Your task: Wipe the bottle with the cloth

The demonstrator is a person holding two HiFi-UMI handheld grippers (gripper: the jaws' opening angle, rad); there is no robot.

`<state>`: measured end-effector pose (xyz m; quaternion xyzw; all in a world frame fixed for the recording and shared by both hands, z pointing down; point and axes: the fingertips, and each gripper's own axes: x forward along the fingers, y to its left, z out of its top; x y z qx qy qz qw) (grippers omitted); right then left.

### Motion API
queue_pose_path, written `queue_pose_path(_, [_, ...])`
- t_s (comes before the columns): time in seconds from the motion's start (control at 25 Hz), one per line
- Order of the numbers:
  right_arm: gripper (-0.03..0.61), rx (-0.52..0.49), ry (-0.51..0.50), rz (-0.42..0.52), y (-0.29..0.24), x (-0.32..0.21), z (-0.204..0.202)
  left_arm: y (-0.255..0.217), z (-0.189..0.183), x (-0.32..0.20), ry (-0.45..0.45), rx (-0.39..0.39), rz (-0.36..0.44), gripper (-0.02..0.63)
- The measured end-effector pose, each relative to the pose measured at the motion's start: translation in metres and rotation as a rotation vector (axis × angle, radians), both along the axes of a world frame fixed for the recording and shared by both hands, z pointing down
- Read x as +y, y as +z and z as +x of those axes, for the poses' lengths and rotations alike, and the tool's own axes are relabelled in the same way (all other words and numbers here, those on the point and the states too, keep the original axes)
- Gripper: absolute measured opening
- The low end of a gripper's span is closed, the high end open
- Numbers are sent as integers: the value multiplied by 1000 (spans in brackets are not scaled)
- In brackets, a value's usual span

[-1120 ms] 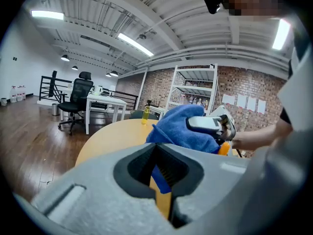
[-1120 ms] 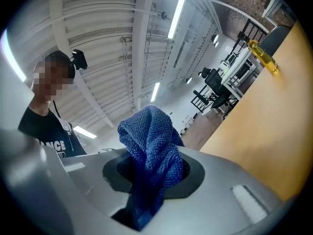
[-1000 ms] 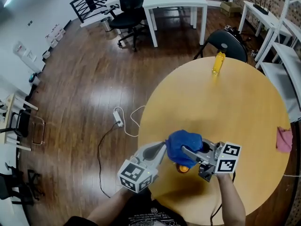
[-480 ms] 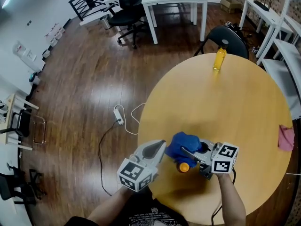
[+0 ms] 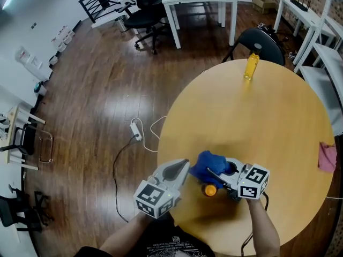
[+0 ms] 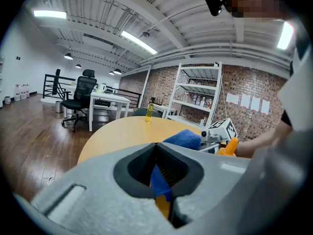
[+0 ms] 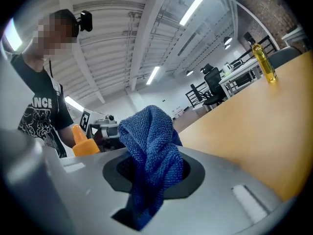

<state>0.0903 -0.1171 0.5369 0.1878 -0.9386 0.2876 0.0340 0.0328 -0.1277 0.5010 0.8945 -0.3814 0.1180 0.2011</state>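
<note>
My left gripper (image 5: 184, 168) is shut across a yellow bottle (image 6: 164, 205) near the front edge of the round wooden table (image 5: 268, 116). The bottle's orange cap (image 5: 209, 189) sticks out to the right, toward the person. A blue cloth (image 5: 207, 163) is bunched over the bottle's body and hides most of it. My right gripper (image 5: 213, 172) comes in from the right and is shut on that cloth (image 7: 151, 141). In the right gripper view the orange cap (image 7: 83, 142) shows at the left, in front of the left gripper's marker cube.
A second yellow bottle (image 5: 250, 66) stands upright at the table's far edge, with a black chair (image 5: 260, 46) behind it. A pink cloth (image 5: 325, 158) lies at the table's right edge. A power strip and cable (image 5: 135, 134) lie on the floor at the left.
My right gripper has slid a little left and toward the person with the cloth, which now looks smaller and lower on the bottle. The left gripper has stayed put.
</note>
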Motion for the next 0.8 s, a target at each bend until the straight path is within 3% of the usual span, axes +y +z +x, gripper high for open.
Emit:
queue_pose_path(0.32, [91,81,-11,67,14,4,4,-1,2,1,6,-8,-2,3])
queue_pose_path(0.6, [92,252,-20,212,32,9,6,2,-1,2,2,-7,-7,3])
queue_pose_path(0.8, [94,281,-34,261,37,8,9,3,3,5,6,-7,-10,3])
